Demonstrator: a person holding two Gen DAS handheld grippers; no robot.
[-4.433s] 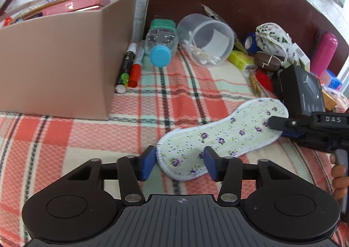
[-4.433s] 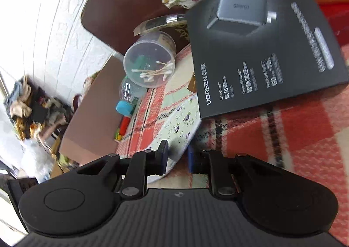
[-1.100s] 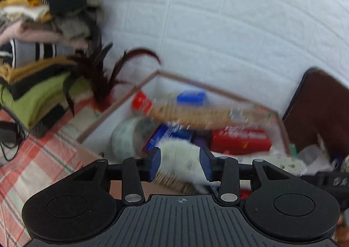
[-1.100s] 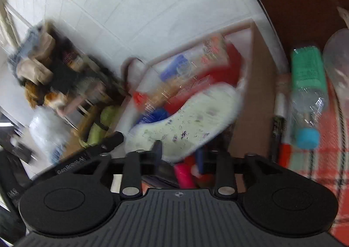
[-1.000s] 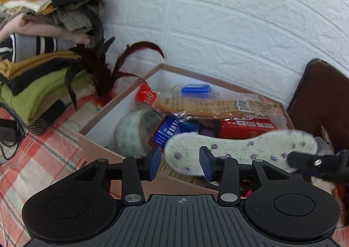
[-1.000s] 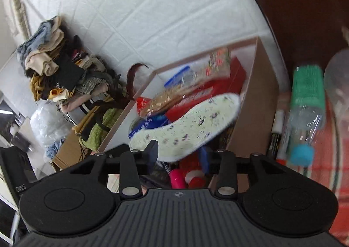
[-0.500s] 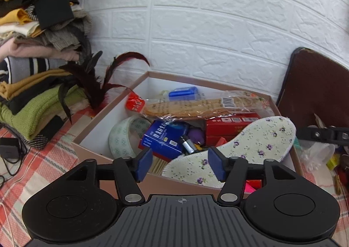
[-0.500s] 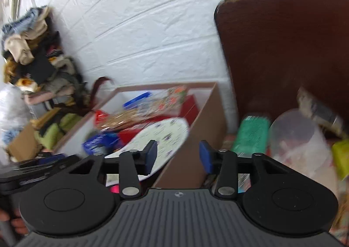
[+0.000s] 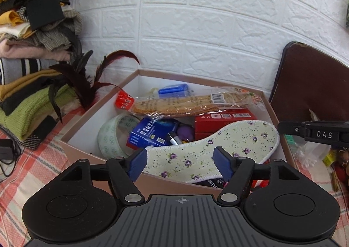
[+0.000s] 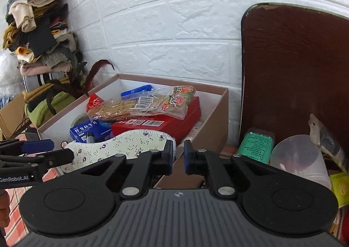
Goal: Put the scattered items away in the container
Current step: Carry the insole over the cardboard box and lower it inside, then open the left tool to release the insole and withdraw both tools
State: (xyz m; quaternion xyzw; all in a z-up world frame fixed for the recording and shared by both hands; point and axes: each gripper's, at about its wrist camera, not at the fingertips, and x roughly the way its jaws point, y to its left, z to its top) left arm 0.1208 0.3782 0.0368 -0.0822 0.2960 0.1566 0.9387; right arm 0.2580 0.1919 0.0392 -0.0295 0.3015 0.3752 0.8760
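Observation:
A floral insole (image 9: 209, 148) lies across the items in the pink cardboard box (image 9: 91, 113), its heel end over the near wall. My left gripper (image 9: 181, 160) is open, its pads either side of the heel end without touching it. In the right wrist view the insole (image 10: 122, 146) rests in the box (image 10: 216, 124), and my right gripper (image 10: 178, 156) is nearly closed and empty, just right of the insole's toe end. The right gripper also shows in the left wrist view (image 9: 314, 133).
The box holds a red carton (image 9: 222, 120), a blue carton (image 9: 150, 133), a tape roll (image 9: 111, 135) and a bagged insole pair (image 9: 192, 102). A green-labelled bottle (image 10: 255, 146) and a clear cup (image 10: 298, 159) lie right of the box. Folded clothes (image 9: 28, 102) are stacked at the left.
Both grippers carried the insole over the box and let it go. The left jaws opened wide; the right gripper drew back to the right and its jaws narrowed.

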